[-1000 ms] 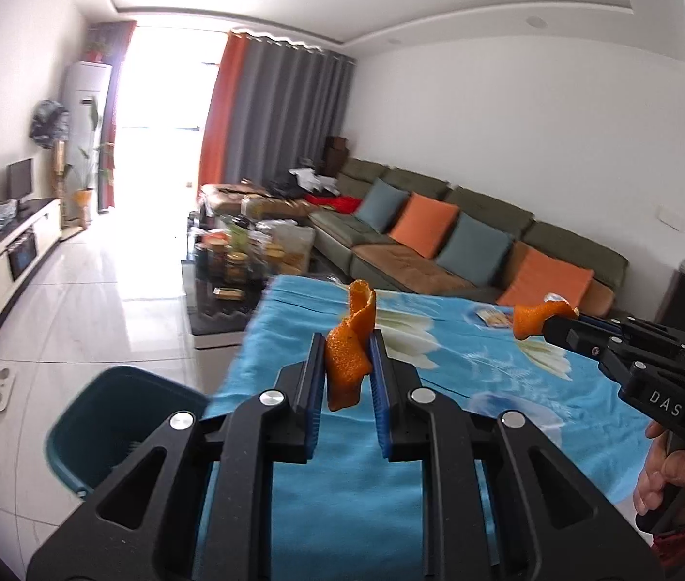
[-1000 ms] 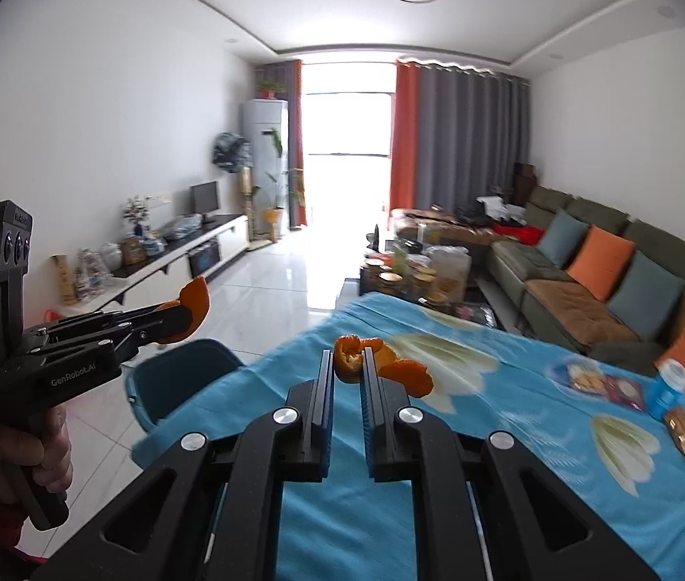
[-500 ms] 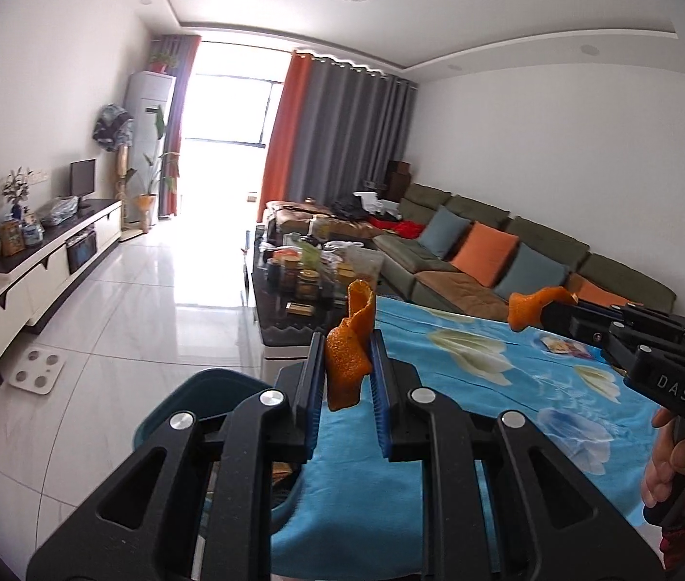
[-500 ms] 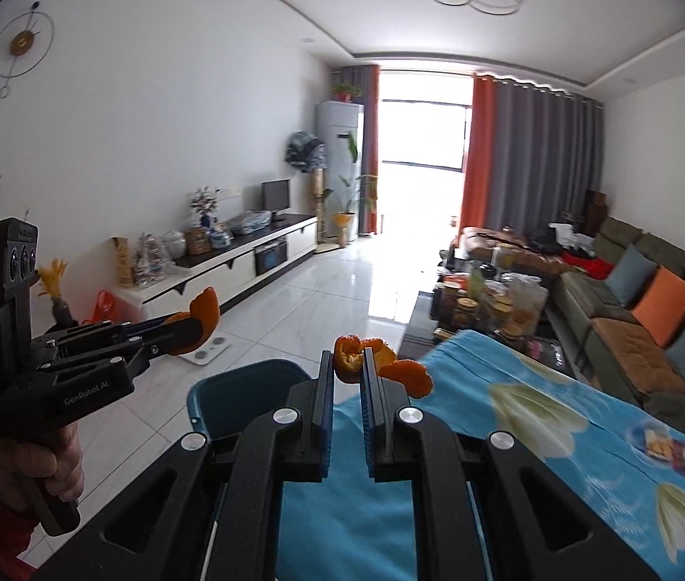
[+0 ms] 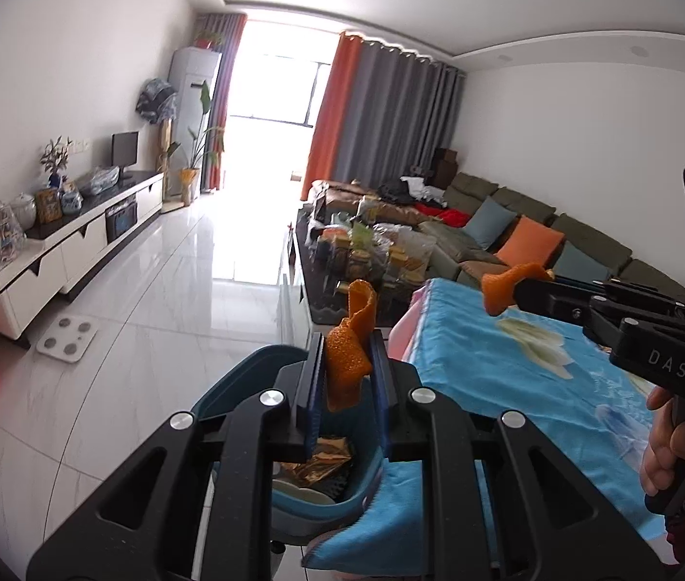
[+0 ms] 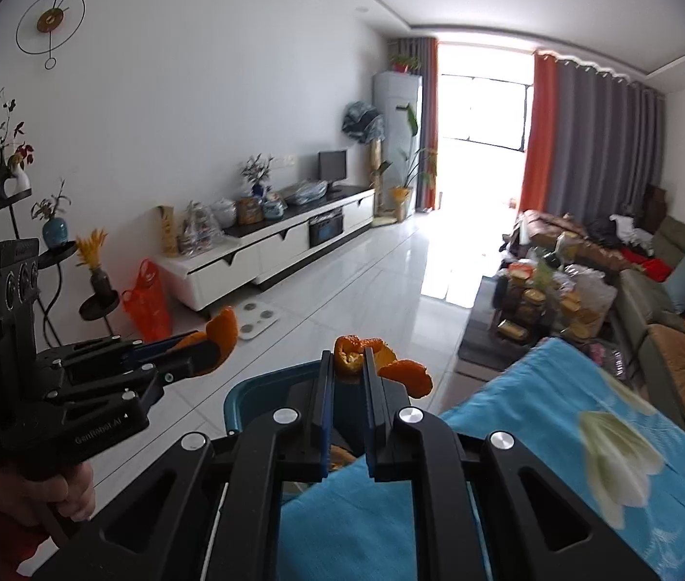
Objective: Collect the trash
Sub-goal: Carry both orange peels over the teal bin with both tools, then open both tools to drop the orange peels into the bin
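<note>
My left gripper [image 5: 347,356] is shut on a curled strip of orange peel [image 5: 360,307] that stands up between its blue pads. It hangs over the teal trash bin [image 5: 245,380], which holds a gold wrapper [image 5: 325,457]. My right gripper [image 6: 347,363] is shut on a clump of orange peel [image 6: 407,373], above the bin's near rim [image 6: 265,387] and the corner of the blue flowered tablecloth [image 6: 511,435]. Each view shows the other gripper: the right gripper [image 5: 519,290] with its peel [image 5: 499,290], the left gripper [image 6: 211,351] with its peel [image 6: 223,329]. A hand holds each handle.
The bin stands on the white tile floor against the table's corner. Beyond it are a cluttered dark coffee table [image 5: 366,252], a green sofa [image 5: 536,237], a white TV cabinet [image 5: 76,242], a bathroom scale [image 5: 66,334] and an orange plastic bag [image 6: 148,300].
Both grippers have swung left, from over the blue tablecloth to over the teal bin. Each still grips its piece of orange peel as before.
</note>
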Demonstrator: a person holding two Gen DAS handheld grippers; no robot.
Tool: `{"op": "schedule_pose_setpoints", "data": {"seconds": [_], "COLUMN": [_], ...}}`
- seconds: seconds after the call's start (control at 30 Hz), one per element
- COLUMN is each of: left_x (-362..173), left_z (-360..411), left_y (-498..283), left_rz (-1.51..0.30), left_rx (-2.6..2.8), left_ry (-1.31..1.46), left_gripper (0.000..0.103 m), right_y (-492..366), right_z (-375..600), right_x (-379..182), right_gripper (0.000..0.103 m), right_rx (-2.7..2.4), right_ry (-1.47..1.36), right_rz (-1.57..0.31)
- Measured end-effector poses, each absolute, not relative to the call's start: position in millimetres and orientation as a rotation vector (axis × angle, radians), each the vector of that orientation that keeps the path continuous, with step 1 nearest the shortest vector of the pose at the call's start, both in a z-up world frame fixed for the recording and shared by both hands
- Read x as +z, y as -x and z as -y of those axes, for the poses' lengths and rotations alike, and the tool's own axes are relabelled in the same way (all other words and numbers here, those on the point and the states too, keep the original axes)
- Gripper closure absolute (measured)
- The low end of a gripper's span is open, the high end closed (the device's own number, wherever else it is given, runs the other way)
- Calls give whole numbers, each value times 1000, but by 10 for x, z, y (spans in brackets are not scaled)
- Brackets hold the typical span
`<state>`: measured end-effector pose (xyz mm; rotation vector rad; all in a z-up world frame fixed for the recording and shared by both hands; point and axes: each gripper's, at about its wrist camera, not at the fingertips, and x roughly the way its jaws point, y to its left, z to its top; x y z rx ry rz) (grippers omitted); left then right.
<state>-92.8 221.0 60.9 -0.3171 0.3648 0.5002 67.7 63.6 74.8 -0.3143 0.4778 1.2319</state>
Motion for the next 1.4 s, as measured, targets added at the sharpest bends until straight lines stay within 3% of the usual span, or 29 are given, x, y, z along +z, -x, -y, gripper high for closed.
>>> {"op": "schedule_pose_setpoints", "data": {"seconds": [0.9,1.4], "left_x": [-784,-1235], "left_z": [-3050,-3351], "left_y": [-475,-1020], "left_rz": [-683,-798], "left_rx": [524,531], "left_ry": [464,481], "left_gripper": [85,82], "right_y": [-1111,-1158], "right_z": [-1854,-2053], "right_x": [-412,-650], "right_gripper": [94,92], "right_rx": [1295,1285], "right_ry": [474,538], "right_rz": [-902,-1014]}}
